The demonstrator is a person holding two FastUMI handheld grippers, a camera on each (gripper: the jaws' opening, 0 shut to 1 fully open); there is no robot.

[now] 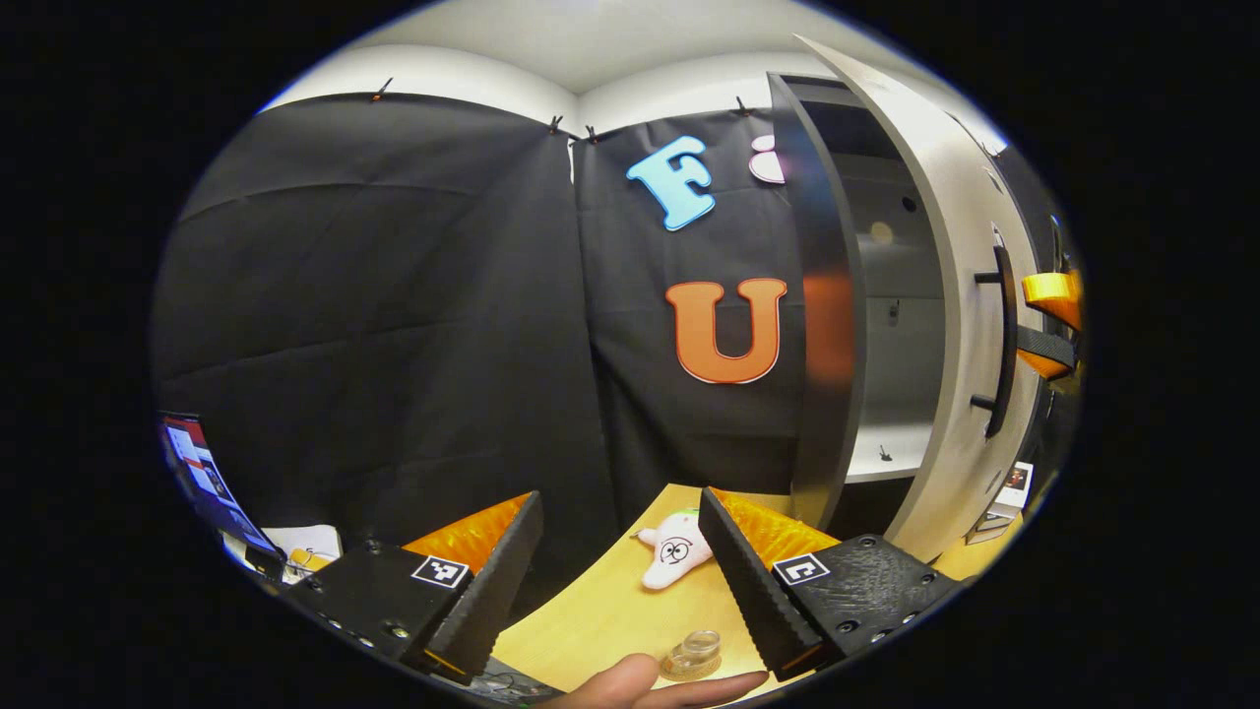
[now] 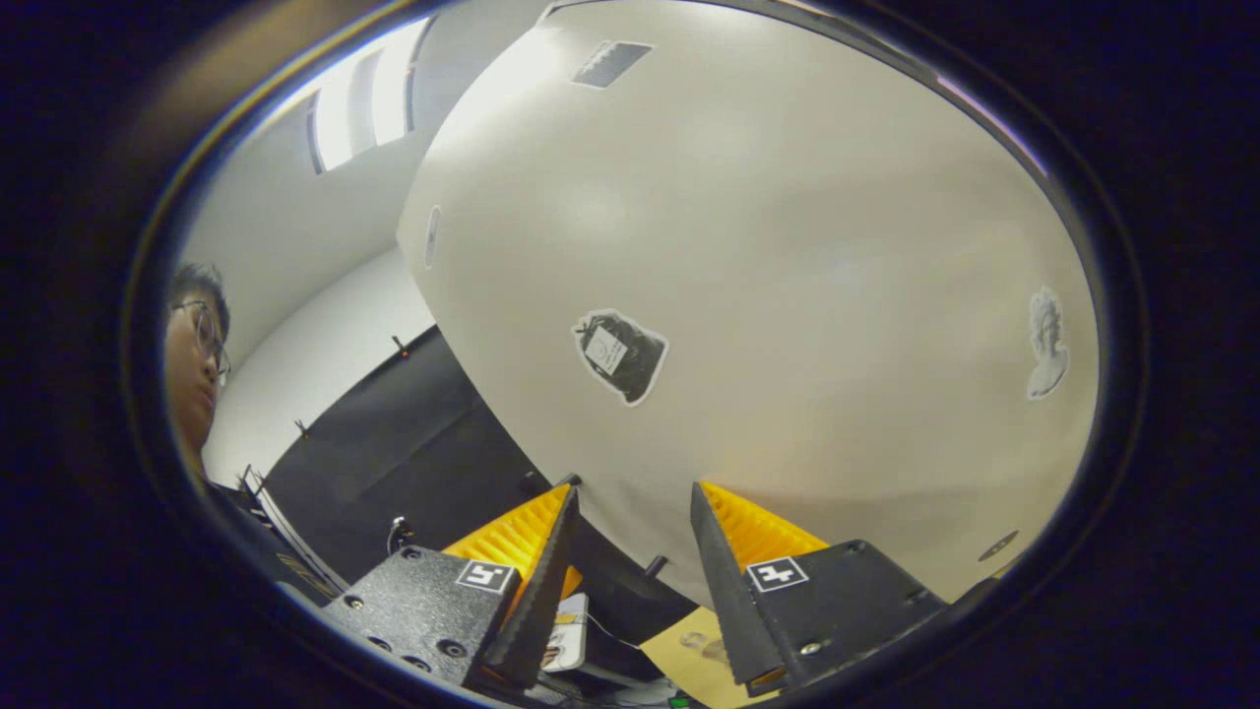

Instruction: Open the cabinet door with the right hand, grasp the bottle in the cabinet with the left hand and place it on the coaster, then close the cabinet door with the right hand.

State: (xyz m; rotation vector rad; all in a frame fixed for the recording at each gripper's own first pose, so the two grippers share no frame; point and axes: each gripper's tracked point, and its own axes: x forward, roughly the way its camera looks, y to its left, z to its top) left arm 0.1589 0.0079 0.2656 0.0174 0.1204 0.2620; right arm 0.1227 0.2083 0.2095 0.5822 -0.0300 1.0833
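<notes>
The pale cabinet door [image 1: 970, 295] stands partly open, its black bar handle [image 1: 1001, 340] facing right. Behind it the cabinet's light inside [image 1: 891, 325] shows shelves with no bottle visible. A small clear glass piece [image 1: 694, 655], seemingly the bottle on its coaster, sits on the wooden table [image 1: 610, 611] just ahead of a fingertip [image 1: 650, 684]. My left gripper [image 1: 620, 497] hangs open above the table, holding nothing. My right gripper [image 2: 635, 492] is open right against the door's outer face [image 2: 787, 295]; from the left gripper view it [image 1: 1053, 315] sits beside the handle.
A white plush toy [image 1: 674, 551] lies on the table near the cabinet's foot. Papers and a screen [image 1: 212, 483] sit at the far left. Stickers [image 2: 620, 354] dot the door. A person [image 2: 192, 354] stands at the left edge.
</notes>
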